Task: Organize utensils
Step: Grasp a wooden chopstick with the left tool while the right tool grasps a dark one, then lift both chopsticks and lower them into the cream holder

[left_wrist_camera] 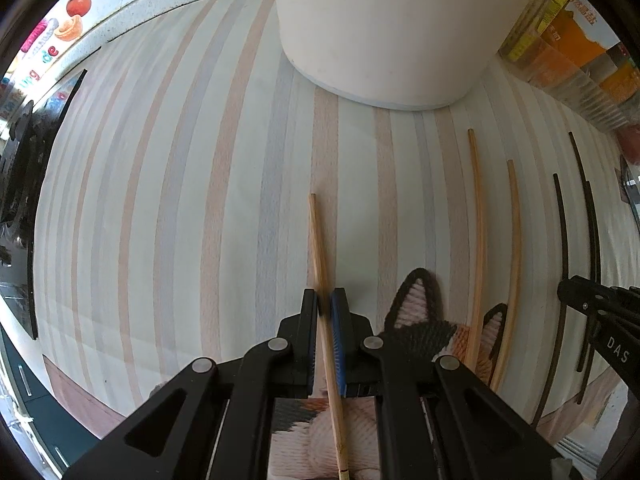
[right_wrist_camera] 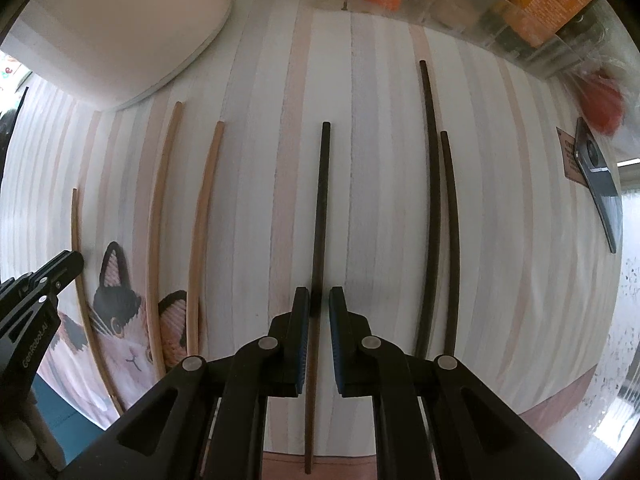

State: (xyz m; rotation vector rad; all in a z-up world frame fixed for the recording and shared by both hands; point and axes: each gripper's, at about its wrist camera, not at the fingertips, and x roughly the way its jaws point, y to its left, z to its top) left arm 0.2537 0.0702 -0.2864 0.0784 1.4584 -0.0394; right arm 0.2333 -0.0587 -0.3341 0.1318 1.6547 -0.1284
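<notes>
My left gripper (left_wrist_camera: 324, 300) is shut on a light wooden chopstick (left_wrist_camera: 319, 248) that points away over the striped cloth. Two more light wooden chopsticks (left_wrist_camera: 478, 240) lie to its right, then dark chopsticks (left_wrist_camera: 564, 240). My right gripper (right_wrist_camera: 319, 300) is slightly open, its jaws either side of a dark chopstick (right_wrist_camera: 322, 208) that lies on the cloth; the pads do not press it. Two other dark chopsticks (right_wrist_camera: 434, 184) lie to its right, two light ones (right_wrist_camera: 204, 208) to its left. The left gripper (right_wrist_camera: 48, 280) with its chopstick shows at the far left.
A large white container (left_wrist_camera: 384, 28) stands at the back of the striped cloth (left_wrist_camera: 180, 200). A clear box with orange packets (right_wrist_camera: 532, 4) lines the back right. A cat-shaped coaster (right_wrist_camera: 124, 320) lies under the light chopsticks. A phone (right_wrist_camera: 598, 184) lies at the right edge.
</notes>
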